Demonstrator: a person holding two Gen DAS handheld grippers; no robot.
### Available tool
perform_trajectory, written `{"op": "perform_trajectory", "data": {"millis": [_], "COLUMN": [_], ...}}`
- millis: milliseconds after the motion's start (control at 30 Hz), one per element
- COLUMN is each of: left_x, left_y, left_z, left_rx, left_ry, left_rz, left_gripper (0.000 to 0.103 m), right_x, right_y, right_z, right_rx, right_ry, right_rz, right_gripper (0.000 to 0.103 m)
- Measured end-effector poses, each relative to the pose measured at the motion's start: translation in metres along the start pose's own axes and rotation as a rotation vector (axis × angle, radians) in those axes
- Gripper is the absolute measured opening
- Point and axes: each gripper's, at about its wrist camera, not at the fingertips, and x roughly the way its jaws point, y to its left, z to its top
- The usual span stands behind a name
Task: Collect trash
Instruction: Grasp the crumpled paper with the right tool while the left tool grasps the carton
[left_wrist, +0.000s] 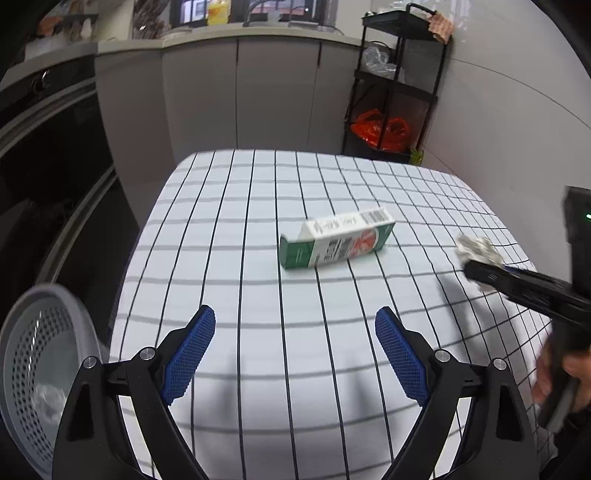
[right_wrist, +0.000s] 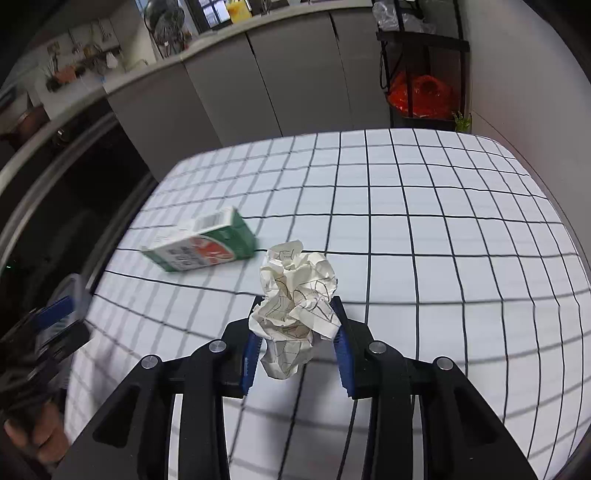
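A green and white carton (left_wrist: 337, 239) lies on its side on the checked tablecloth (left_wrist: 258, 295); it also shows in the right wrist view (right_wrist: 202, 246). My left gripper (left_wrist: 295, 328) is open and empty, held above the cloth short of the carton. My right gripper (right_wrist: 297, 314) is shut on a crumpled paper ball (right_wrist: 297, 295) and holds it above the table. In the left wrist view the right gripper (left_wrist: 480, 271) shows at the right with the paper ball (left_wrist: 476, 251) at its tip.
A grey perforated bin (left_wrist: 40, 369) with something pale inside stands off the table's left edge. Grey cabinets (left_wrist: 240, 92) run behind the table. A black shelf rack (left_wrist: 395, 85) with an orange bag (left_wrist: 380, 129) stands at the back right.
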Motion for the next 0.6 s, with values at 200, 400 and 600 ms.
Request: {"op": "perform_trajectory", "data": {"millis": [200,400,600], "left_x": [0.028,0.065,0.088], "left_y": [-0.005,-0.005,0.0], "left_z": [0.027,0.042,0.058], "left_rx": [0.113,0.225,0.241], "left_ry": [-0.013,0.026,0.054], "left_rz": [-0.065,-0.113,-0.183], "left_gripper": [0.09,0.09,0.091], "right_x": [-0.051,-0.062,-0.064], "right_y": [0.001,0.011,0.016], "right_z": [-0.033,-0.047,-0.044], "right_rx": [0.111,0.152,0.139], "right_ry": [-0.018,0.003,0.0], "right_rz": [0.156,0.258,0.313], "right_gripper": [0.034,0.034,0.035]}}
